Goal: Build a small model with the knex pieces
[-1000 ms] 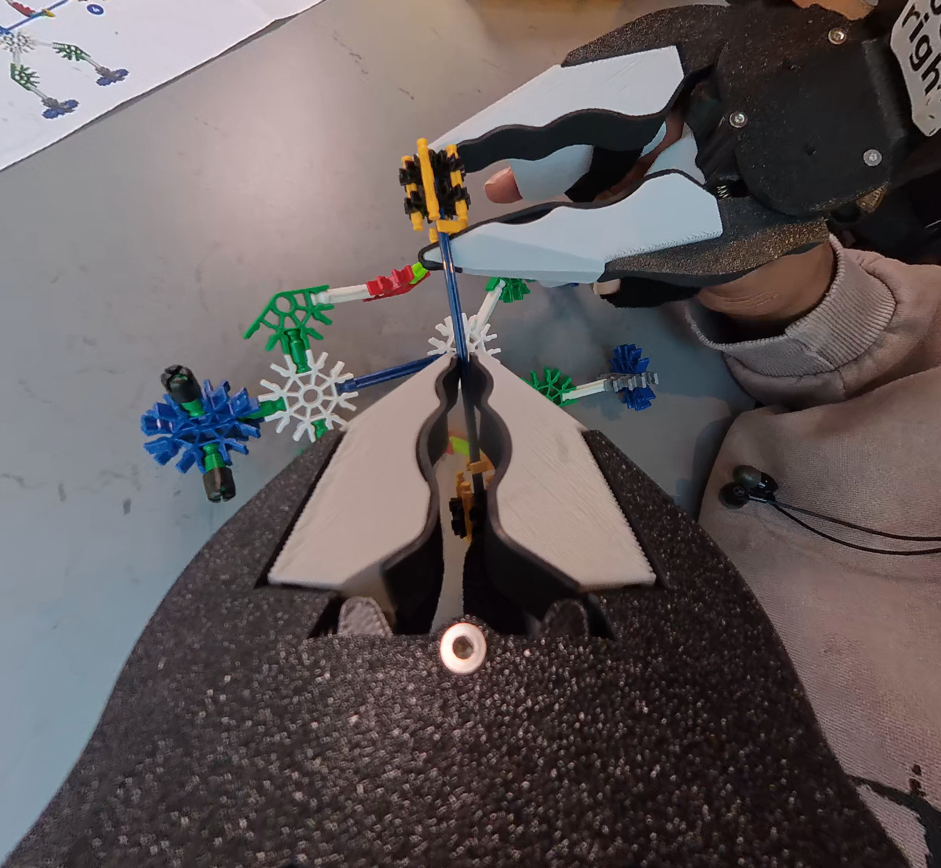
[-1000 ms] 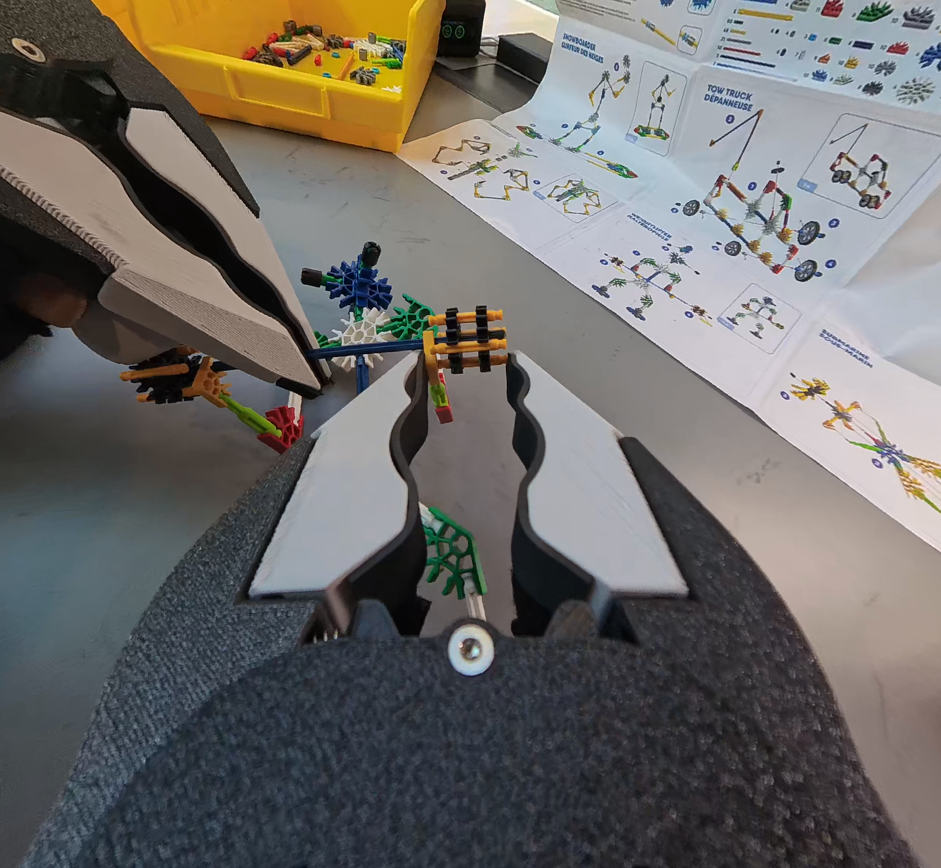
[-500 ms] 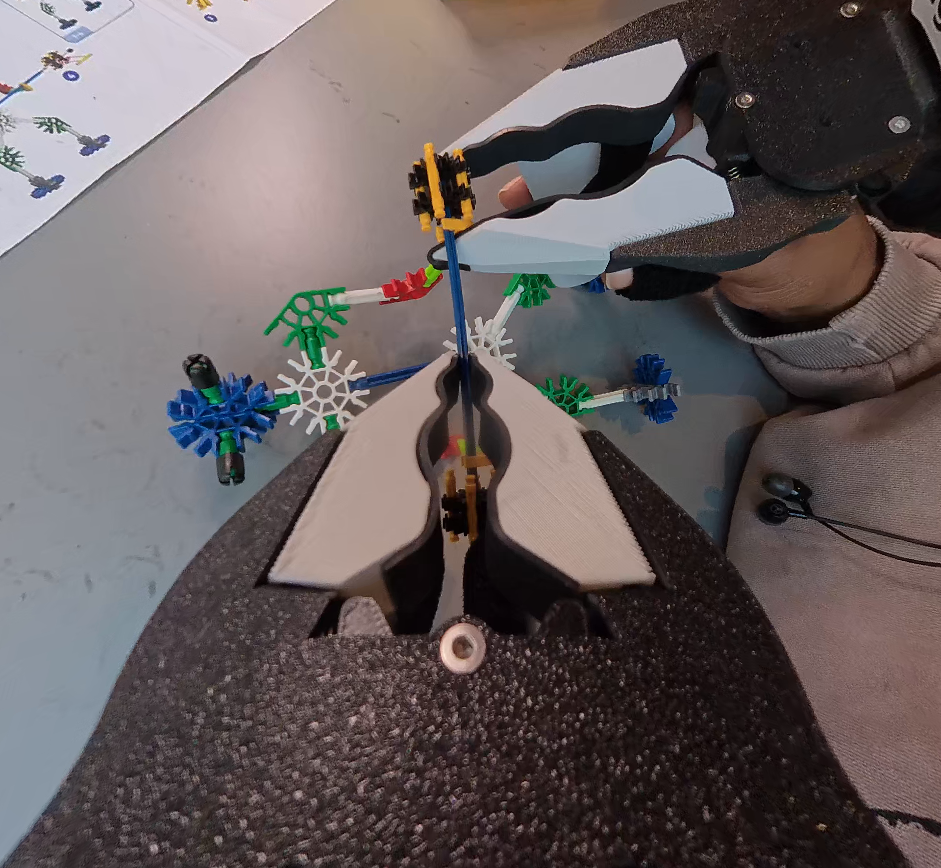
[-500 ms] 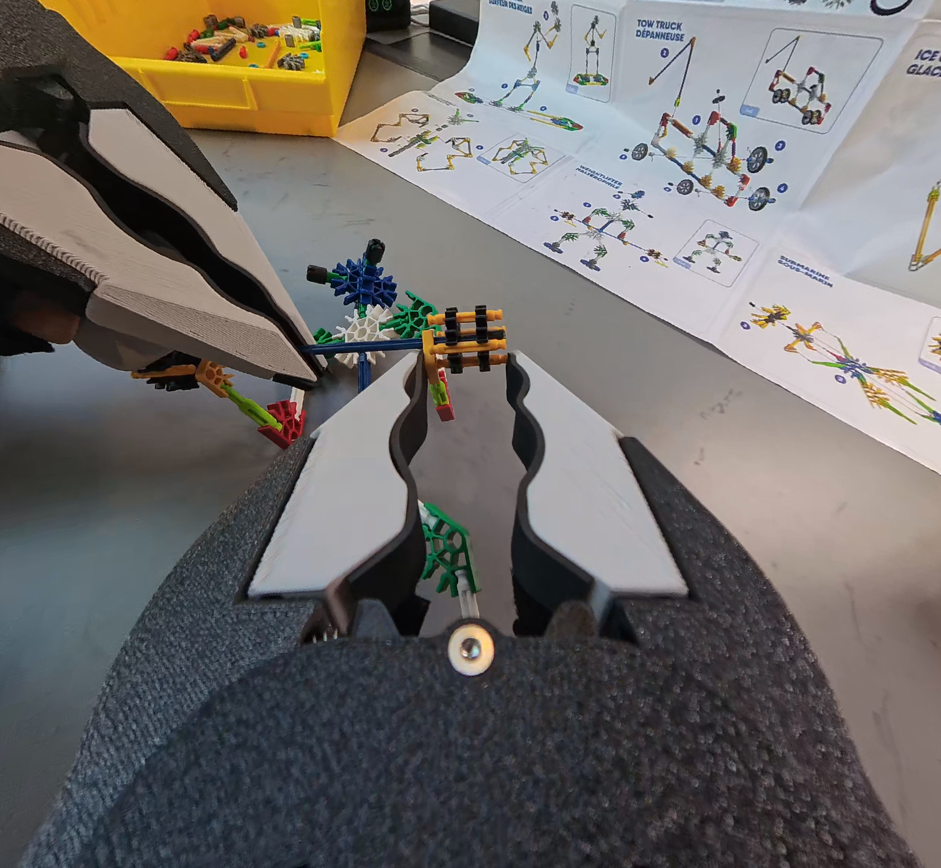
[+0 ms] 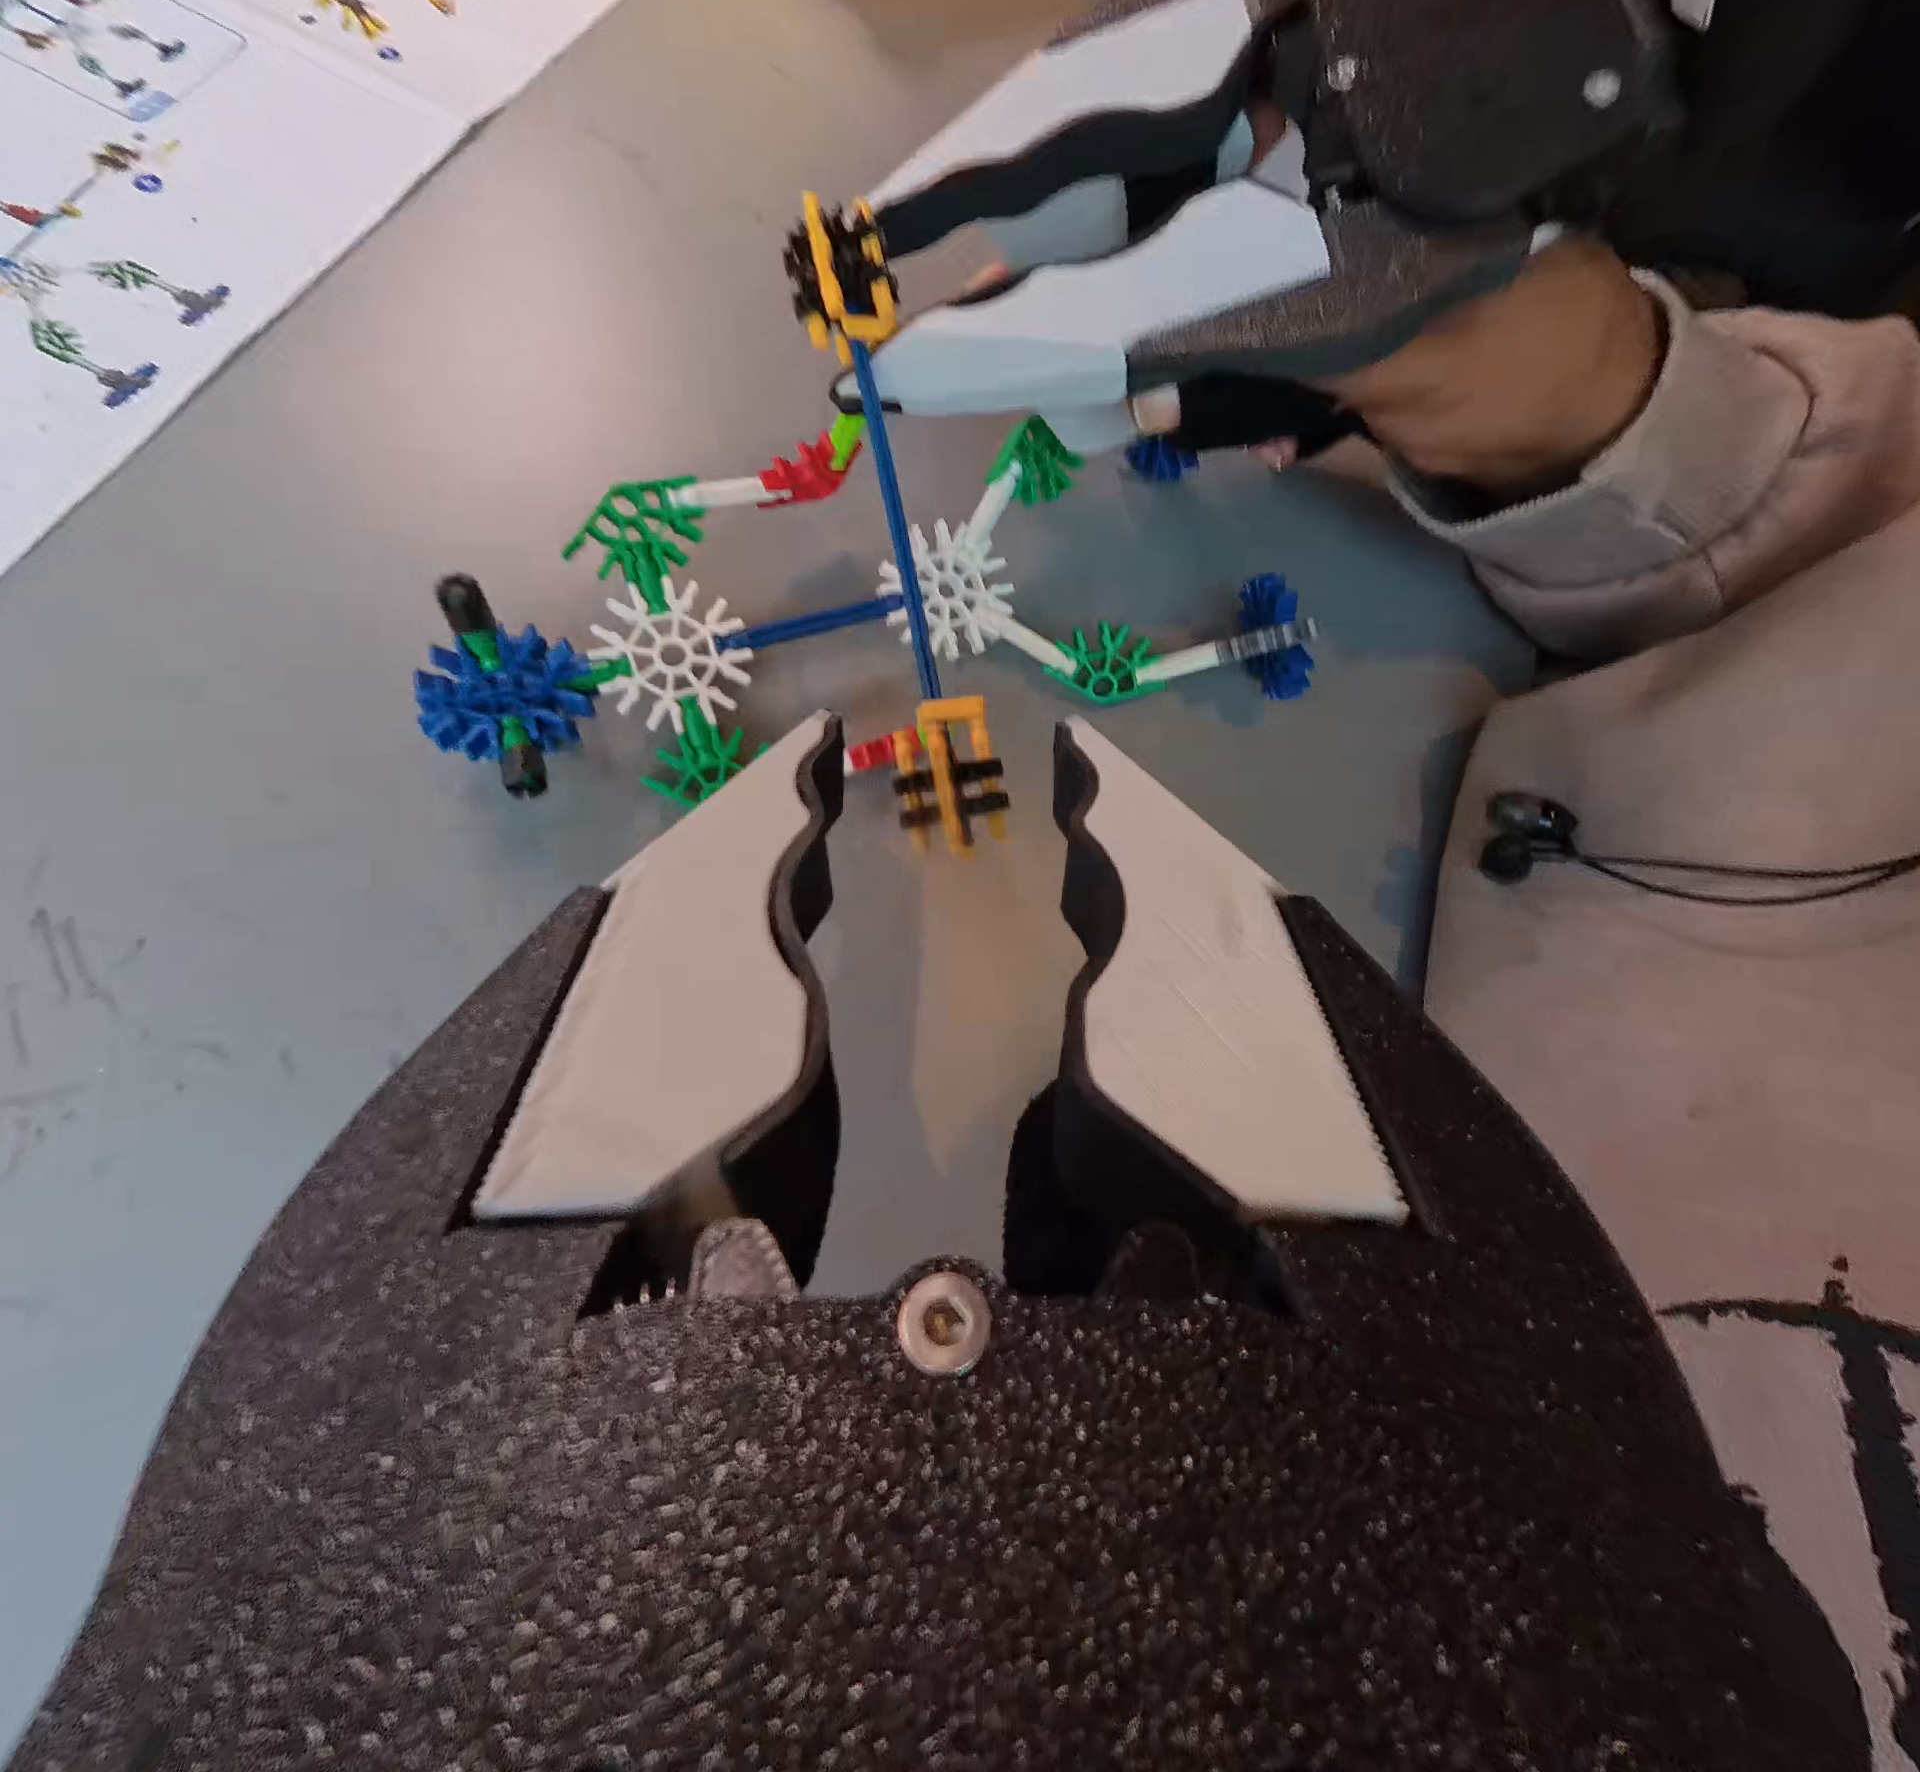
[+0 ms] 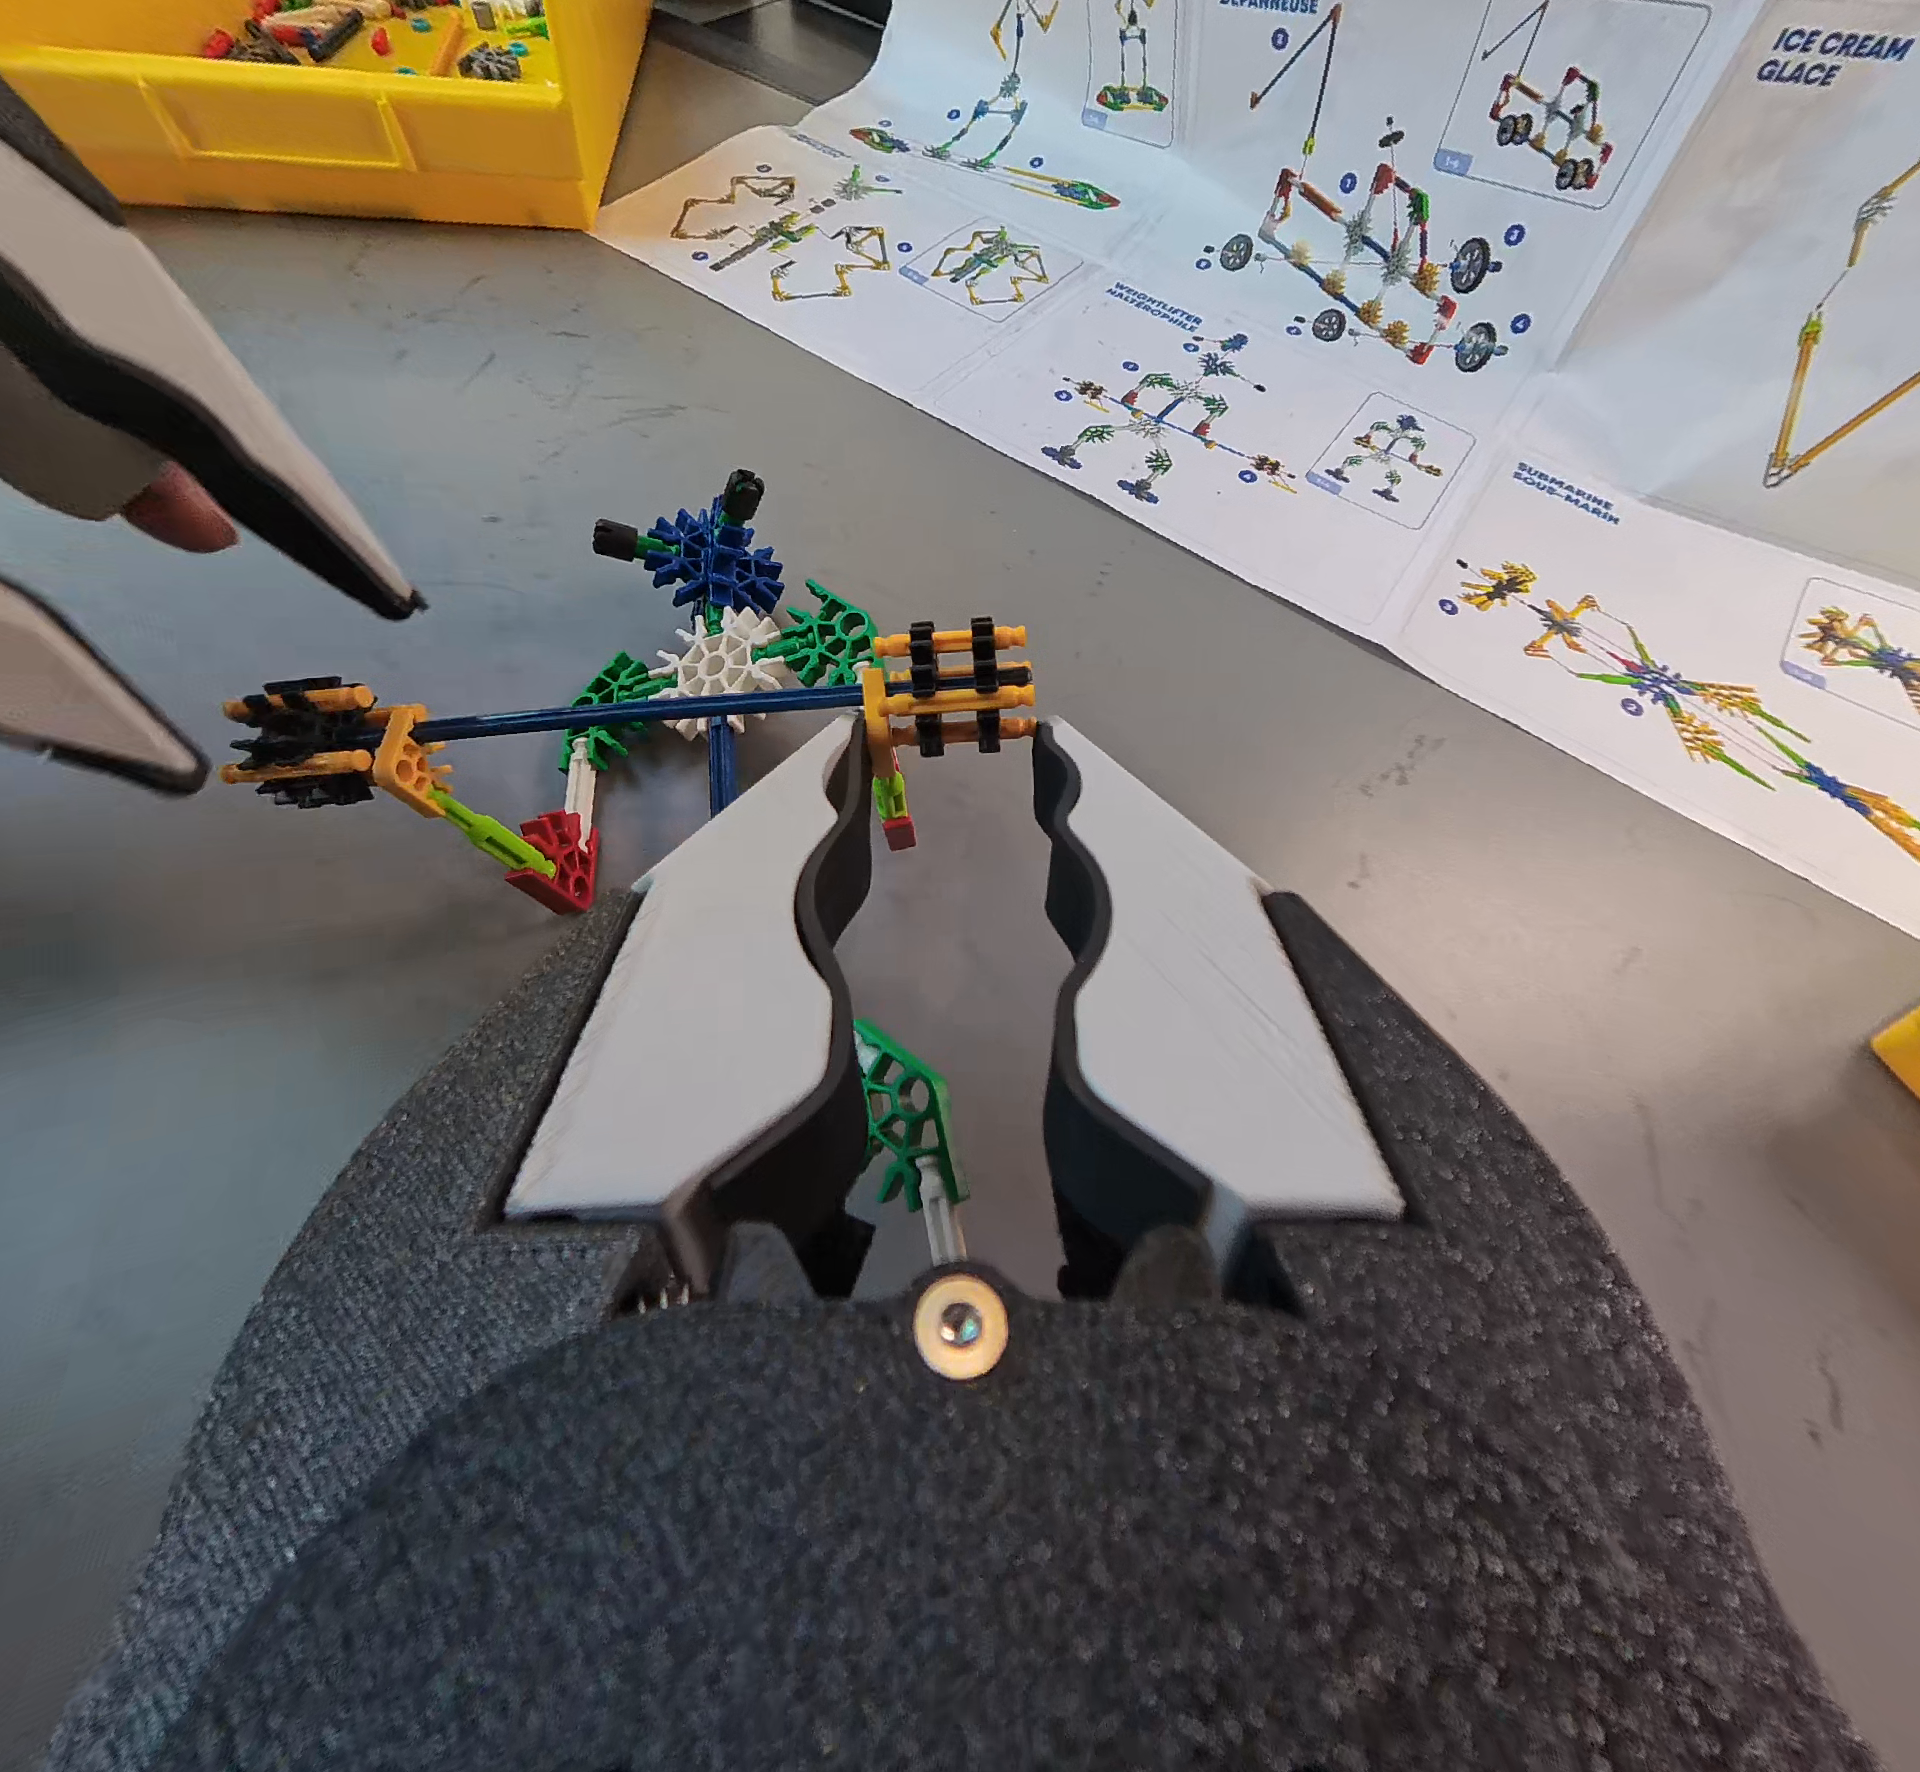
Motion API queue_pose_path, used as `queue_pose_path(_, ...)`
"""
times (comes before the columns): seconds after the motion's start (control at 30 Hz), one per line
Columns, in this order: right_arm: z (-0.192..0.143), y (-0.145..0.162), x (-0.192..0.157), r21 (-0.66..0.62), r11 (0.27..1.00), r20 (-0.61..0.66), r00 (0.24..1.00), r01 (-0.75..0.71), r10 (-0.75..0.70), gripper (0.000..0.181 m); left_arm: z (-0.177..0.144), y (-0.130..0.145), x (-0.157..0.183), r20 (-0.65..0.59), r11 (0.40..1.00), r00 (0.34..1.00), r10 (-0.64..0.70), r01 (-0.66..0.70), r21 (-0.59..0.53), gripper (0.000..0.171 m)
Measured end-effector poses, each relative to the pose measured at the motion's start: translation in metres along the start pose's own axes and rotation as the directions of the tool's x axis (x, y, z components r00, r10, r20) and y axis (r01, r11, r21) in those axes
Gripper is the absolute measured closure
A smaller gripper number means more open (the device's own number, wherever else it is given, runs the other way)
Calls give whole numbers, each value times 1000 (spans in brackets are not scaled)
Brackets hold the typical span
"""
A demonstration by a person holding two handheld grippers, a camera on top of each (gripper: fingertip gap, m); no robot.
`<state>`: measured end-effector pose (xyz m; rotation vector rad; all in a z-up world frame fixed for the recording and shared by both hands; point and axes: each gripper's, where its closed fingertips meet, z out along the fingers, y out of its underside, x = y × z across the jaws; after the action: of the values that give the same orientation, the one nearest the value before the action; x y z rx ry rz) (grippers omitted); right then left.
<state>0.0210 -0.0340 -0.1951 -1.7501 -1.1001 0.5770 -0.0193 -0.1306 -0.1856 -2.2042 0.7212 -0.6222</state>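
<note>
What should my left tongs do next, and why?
Probably ease the left tongs forward around the near yellow-black stack and close. They stand open and empty, that stack sits just past their tips, and the right tongs flank the far stack on the blue rod.

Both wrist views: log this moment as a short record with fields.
Left gripper: open, just short of the near orange-and-black end cluster.
Right gripper: open, at the far orange-and-black end cluster; contact unclear.
Model: plastic rod-and-connector figure on the grey table, a long blue rod joining the clusters.
Around: yellow parts bin, unfolded white instruction sheet.
</note>
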Motion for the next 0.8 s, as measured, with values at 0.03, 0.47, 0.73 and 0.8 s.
queue_pose_path(0.03, -1, 1, 1, -2, 1000, -3, 1000, -1, 1, 151, 2, 9, 4, -7, 1000, 1000, 8, -8, -29, 128)
queue_pose_path(0.47, -10, 6, 10, -39, 999, -34, 999, 28, -30, 151, 24, 20, -17, 104, 994, 990, 92, -86, -62, 147)
queue_pose_path(0.73, -14, 17, -1, -100, 994, 66, 997, 54, -48, 157, 21, 14, -23, 89, 998, 995, 53, -54, 12, 147)
queue_pose_path(0.8, -9, 18, -2, -118, 989, 63, 995, 89, -82, 159, 22, 14, -21, 78, 998, 996, 54, -54, 9, 147)
